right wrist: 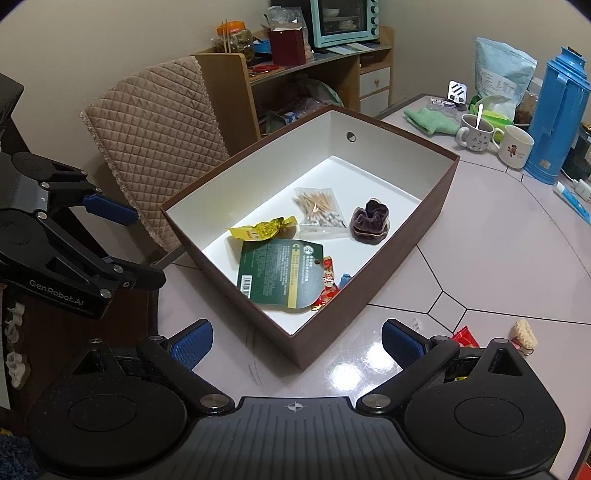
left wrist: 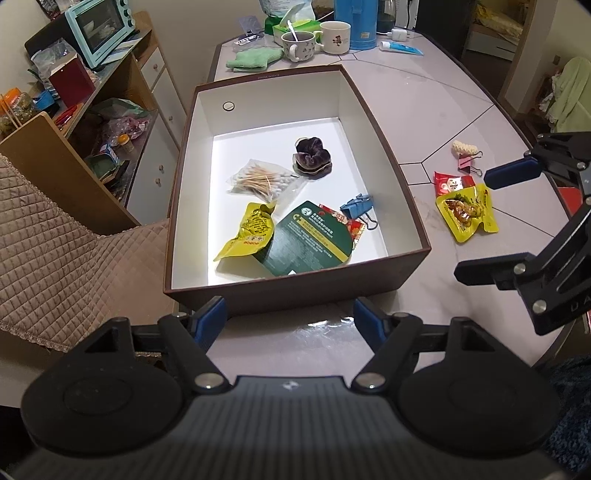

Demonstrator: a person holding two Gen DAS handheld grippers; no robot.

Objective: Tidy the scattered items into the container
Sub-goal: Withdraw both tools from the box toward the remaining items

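Box (left wrist: 295, 291) with brown outer walls and a white inside sits open on the tabletop (left wrist: 424, 122), its long axis running away from the left gripper (left wrist: 290, 319), whose jaws are spread wide with nothing between them, just short of the near wall. Six things lie on its floor: one dark scrunchie (left wrist: 313, 158) toward the far right, one clear bag of cotton swabs (left wrist: 264, 180) to its left with the sticks lying roughly crosswise, one yellow snack packet (left wrist: 248, 230) at the near left, one green card (left wrist: 308, 240) tilted over the packet's edge, one red sachet (left wrist: 347, 221) partly under the card, and one blue binder clip (left wrist: 359, 207) by the right wall, its wire handles pointing toward the near corner. Four things lie outside on the tabletop to the box's right: one yellow snack pouch (left wrist: 466, 213), one red packet (left wrist: 452, 183) touching its far edge, one pink binder clip (left wrist: 470, 163) beyond that, and one cream knitted piece (left wrist: 463, 147) just beside the clip. The right gripper (right wrist: 295, 343) hovers at the box's near corner, jaws likewise released and empty. At the far end of the tabletop stand two mugs (left wrist: 334, 37), a blue flask (left wrist: 356, 22) and a folded green cloth (left wrist: 253, 59).
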